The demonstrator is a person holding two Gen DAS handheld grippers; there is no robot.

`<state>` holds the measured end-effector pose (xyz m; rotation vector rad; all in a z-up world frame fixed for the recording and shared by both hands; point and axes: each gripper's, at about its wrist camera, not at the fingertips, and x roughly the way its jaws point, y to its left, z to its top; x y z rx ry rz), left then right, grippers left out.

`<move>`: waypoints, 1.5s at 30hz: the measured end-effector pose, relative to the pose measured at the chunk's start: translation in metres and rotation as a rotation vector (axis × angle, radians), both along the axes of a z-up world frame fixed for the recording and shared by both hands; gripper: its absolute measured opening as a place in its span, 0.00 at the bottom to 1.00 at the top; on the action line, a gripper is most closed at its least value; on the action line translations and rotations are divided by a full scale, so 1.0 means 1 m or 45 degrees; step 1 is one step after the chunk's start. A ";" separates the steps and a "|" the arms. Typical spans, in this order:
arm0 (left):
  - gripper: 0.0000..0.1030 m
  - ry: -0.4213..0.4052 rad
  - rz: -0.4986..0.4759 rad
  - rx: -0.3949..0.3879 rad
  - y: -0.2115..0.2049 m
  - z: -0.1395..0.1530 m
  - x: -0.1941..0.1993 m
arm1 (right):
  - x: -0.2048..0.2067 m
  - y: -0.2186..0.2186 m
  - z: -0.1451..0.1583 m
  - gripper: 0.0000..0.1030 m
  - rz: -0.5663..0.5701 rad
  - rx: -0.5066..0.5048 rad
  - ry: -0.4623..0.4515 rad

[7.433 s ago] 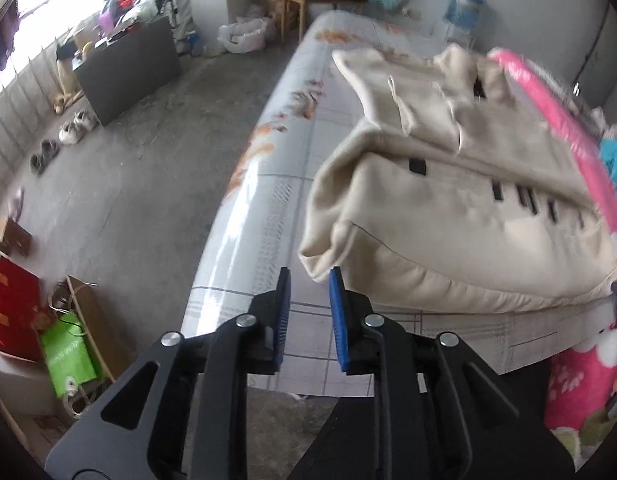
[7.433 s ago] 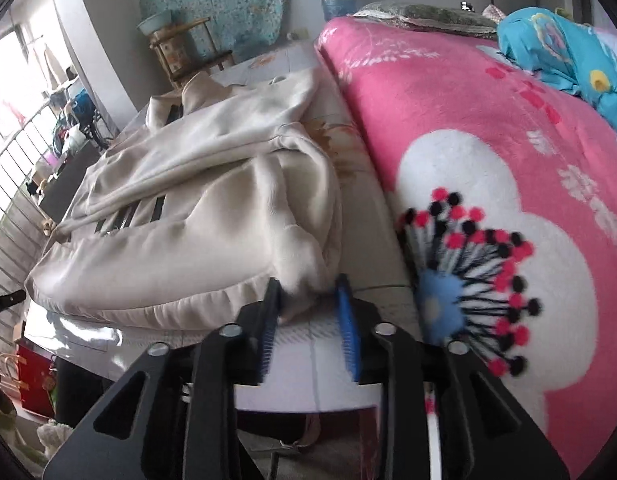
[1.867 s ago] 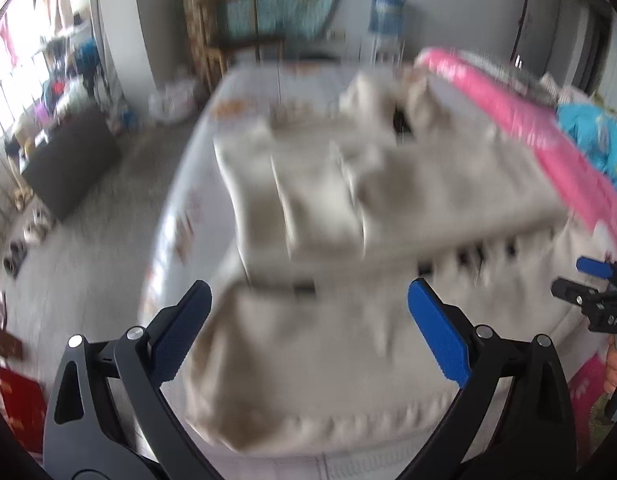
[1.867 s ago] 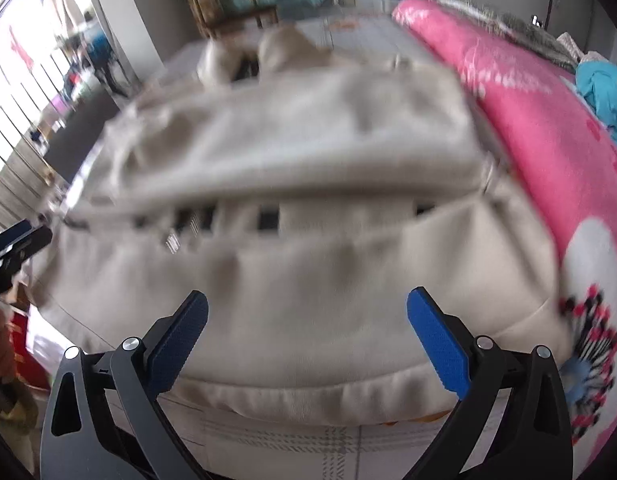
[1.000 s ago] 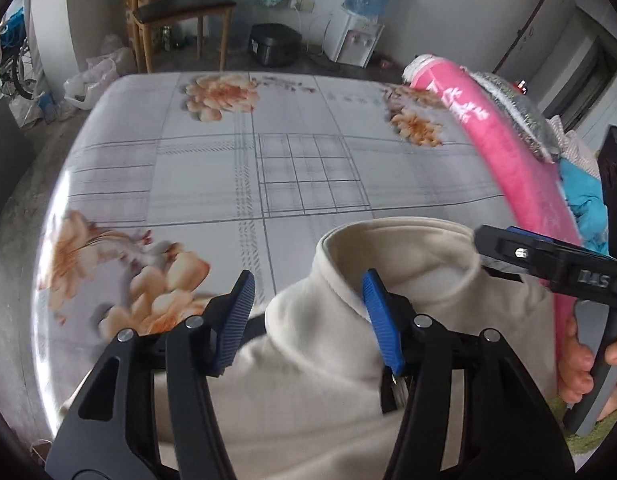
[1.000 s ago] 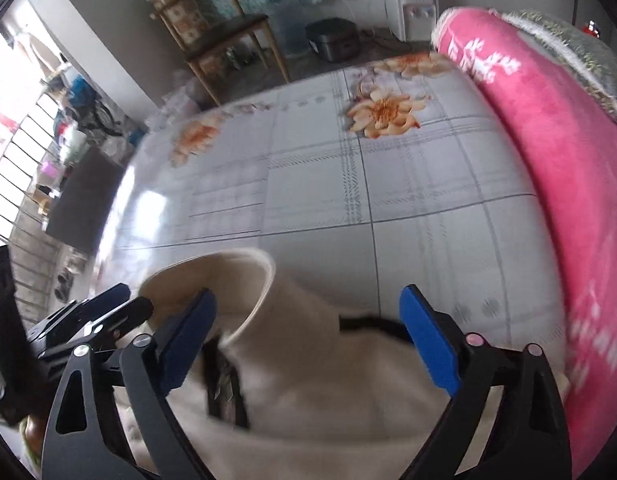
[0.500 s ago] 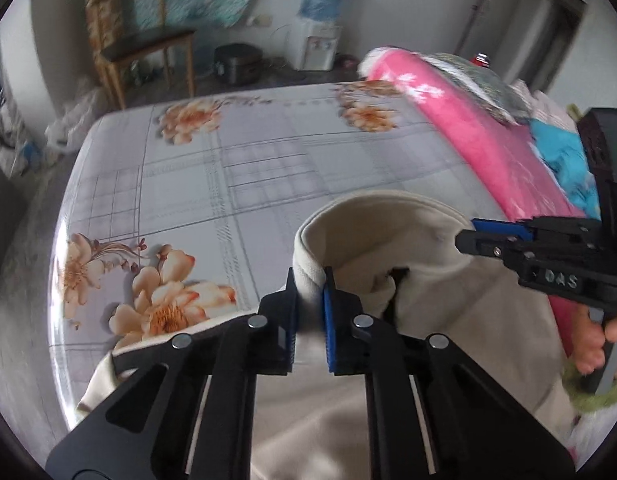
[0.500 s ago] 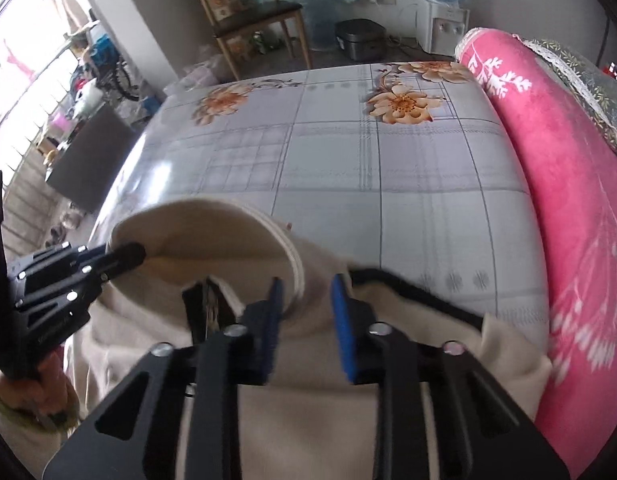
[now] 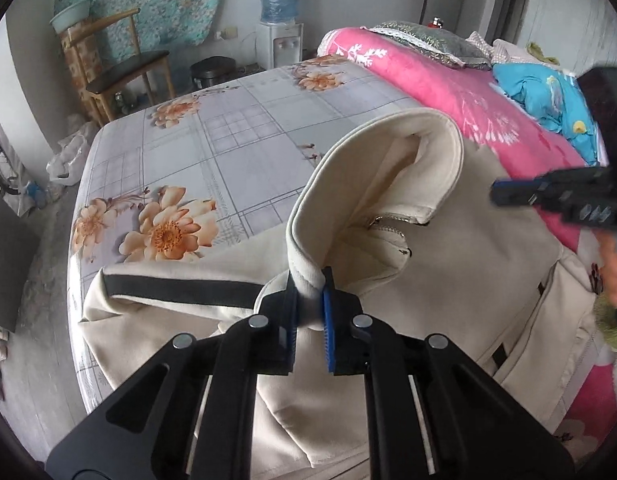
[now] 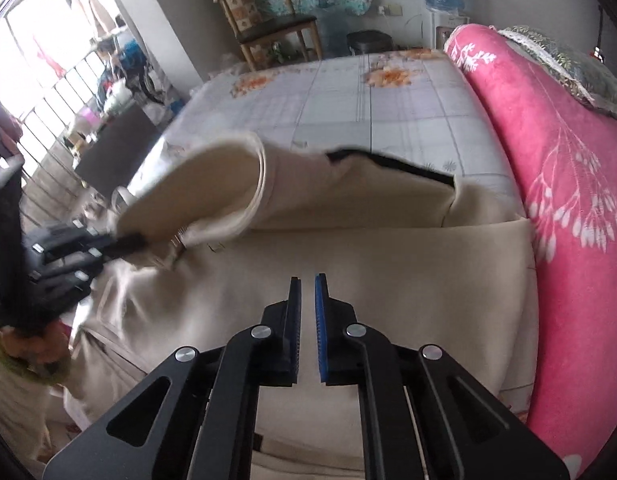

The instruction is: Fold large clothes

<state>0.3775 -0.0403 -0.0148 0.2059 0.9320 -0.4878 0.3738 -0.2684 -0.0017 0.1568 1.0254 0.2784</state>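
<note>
A cream jacket (image 9: 448, 280) with black stripes lies on the flowered bed sheet (image 9: 212, 152). My left gripper (image 9: 308, 296) is shut on the edge of its stand-up collar (image 9: 388, 152), which is lifted and curls open above the zipper. In the right wrist view the left gripper (image 10: 136, 242) holds that collar (image 10: 212, 188) at the left. My right gripper (image 10: 307, 308) hovers over the jacket's body (image 10: 388, 264), its jaws closing the last bit with nothing between them. It shows blurred at the right edge as the right gripper (image 9: 498, 192), apart from the collar.
A pink flowered blanket (image 9: 448, 84) runs along the right side of the bed, with a blue quilt (image 9: 548, 100) behind it. A wooden chair (image 9: 124, 68) and a water dispenser (image 9: 278, 20) stand past the far end. The floor drops off at the left.
Both grippers went from wide open to closed. The left one took the collar edge and lifted it toward me. The right one came off the collar and drew back over the jacket.
</note>
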 end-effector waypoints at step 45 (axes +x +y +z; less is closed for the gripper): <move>0.30 -0.008 0.053 -0.127 0.010 0.007 0.008 | -0.015 0.031 -0.057 0.16 0.054 -0.126 0.005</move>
